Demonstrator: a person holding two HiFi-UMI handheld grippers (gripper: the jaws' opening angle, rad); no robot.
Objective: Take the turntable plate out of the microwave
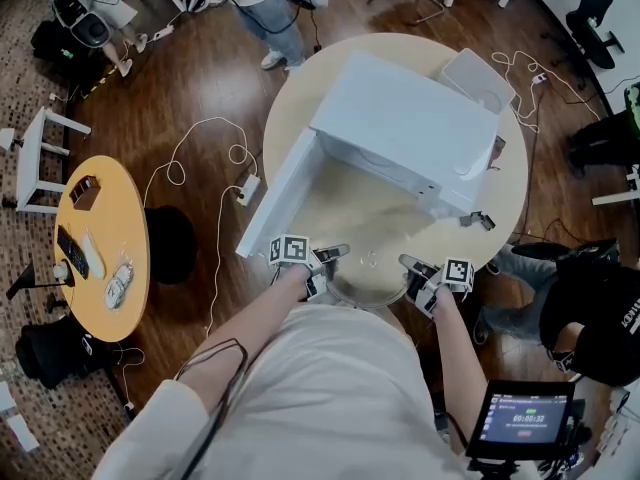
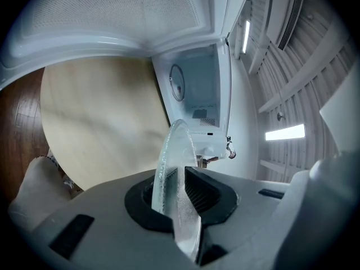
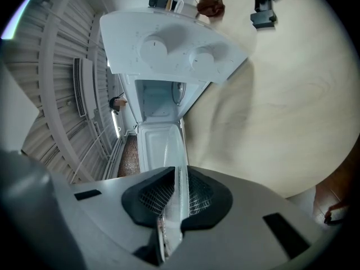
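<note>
- The clear glass turntable plate [image 1: 366, 280] is outside the microwave [image 1: 400, 128]. It sits in the lower centre of the head view, over the near edge of the round table [image 1: 345, 213]. Whether it touches the tabletop I cannot tell.
- The left gripper [image 1: 336, 254] has its jaws closed on the plate's left rim. In the left gripper view [image 2: 177, 191] the glass [image 2: 175, 162] stands edge-on, clamped between the dark pads.
- The right gripper [image 1: 410, 264] is clamped on the opposite rim. In its own view [image 3: 180, 198] the jaws are almost together, with the thin edge [image 3: 181, 187] between them.
- Both forearms [image 1: 255, 323] reach up from the bottom of the frame, with the grippers angled inward toward each other.
- The microwave's door [image 1: 275, 193] hangs open toward the left of the frame.
</note>
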